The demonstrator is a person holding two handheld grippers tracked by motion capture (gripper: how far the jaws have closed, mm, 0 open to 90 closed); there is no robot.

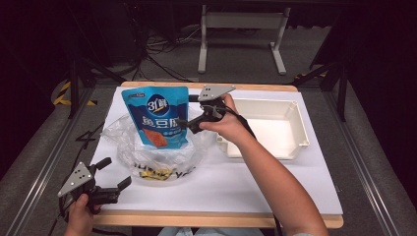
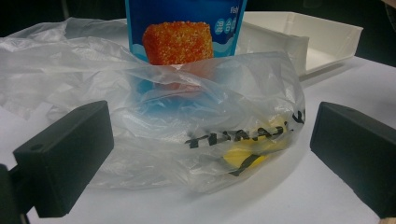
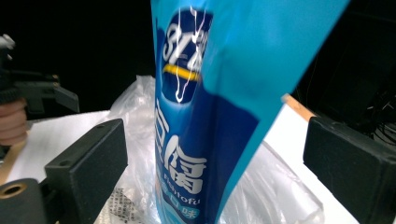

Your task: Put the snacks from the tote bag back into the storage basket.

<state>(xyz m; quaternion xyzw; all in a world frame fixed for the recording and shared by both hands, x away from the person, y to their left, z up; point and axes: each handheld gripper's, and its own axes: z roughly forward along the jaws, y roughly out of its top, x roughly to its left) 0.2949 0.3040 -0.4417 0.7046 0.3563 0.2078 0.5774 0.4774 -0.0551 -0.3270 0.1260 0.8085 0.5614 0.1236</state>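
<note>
A blue snack pouch [image 1: 158,115] with an orange cube pictured on it stands upright, its lower end inside a crumpled clear plastic bag [image 1: 157,160]. My right gripper [image 1: 190,112] is at the pouch's right edge. In the right gripper view the pouch [image 3: 201,140] rises between the wide-apart jaws of the right gripper [image 3: 215,156], and neither pad presses on it. My left gripper [image 1: 114,173] is open near the table's front left corner. In the left gripper view the left gripper [image 2: 205,154] faces the bag [image 2: 210,116] and the pouch [image 2: 180,39], with nothing held.
A white tray [image 1: 297,129] sits at the right of the white table top, just beyond my right hand; it is also behind the bag as the tray [image 2: 327,35]. The bag holds something yellow [image 2: 245,156]. Dark floor and metal frames surround the table.
</note>
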